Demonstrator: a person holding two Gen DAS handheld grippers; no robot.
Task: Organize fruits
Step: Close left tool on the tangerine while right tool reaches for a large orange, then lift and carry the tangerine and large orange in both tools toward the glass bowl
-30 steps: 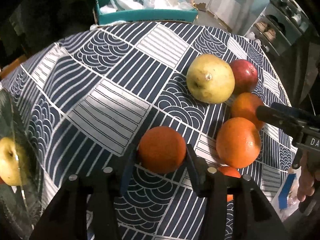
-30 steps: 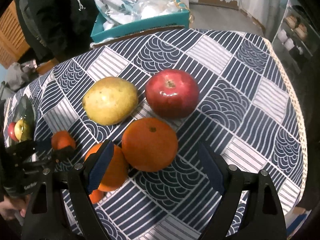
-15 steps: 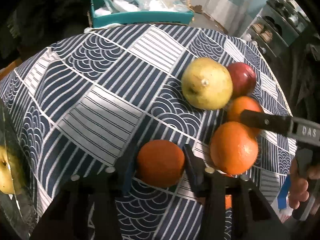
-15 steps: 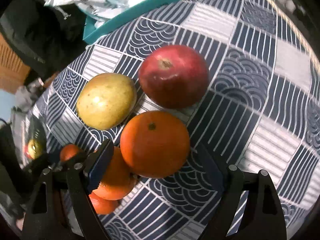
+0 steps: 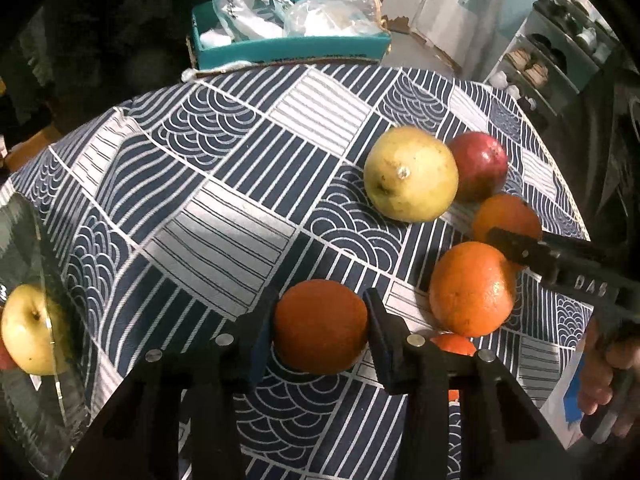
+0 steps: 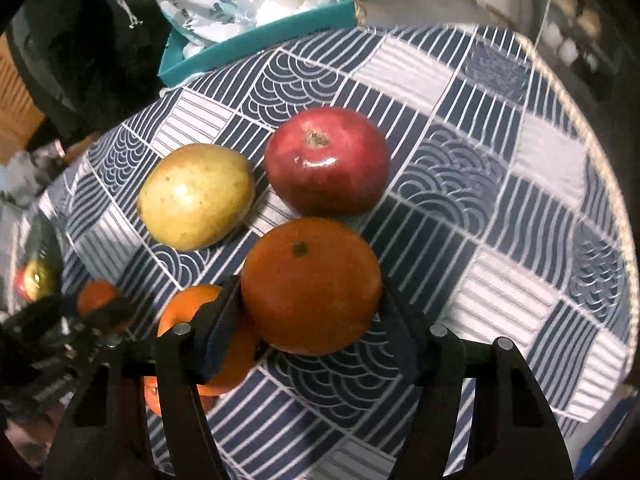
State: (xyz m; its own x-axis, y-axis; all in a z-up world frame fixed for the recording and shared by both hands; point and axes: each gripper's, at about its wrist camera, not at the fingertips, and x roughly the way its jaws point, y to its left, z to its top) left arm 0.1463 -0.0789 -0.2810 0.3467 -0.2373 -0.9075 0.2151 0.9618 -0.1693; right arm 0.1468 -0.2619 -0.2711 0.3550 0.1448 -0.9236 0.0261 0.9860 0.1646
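Left claw (image 5: 320, 336) clamped on a small orange (image 5: 320, 326), one finger pressed to each side, over the patterned tabletop (image 5: 224, 184). Right claw (image 6: 310, 316) closed against a large orange (image 6: 311, 286), a pad on each flank; whether this fruit is lifted or resting on the cloth cannot be told. Just beyond it lie a red apple (image 6: 327, 166) and, to its left, a yellow pear (image 6: 196, 202), close together. A third orange (image 6: 208, 340) sits against the right claw's left finger, with a smaller orange fruit (image 6: 154, 398) partly hidden below it. At the tabletop's left edge a yellow apple (image 5: 28, 328) is seen through a clear container (image 5: 48, 380). A teal box (image 5: 288, 50) holding plastic bags stands past the far edge.
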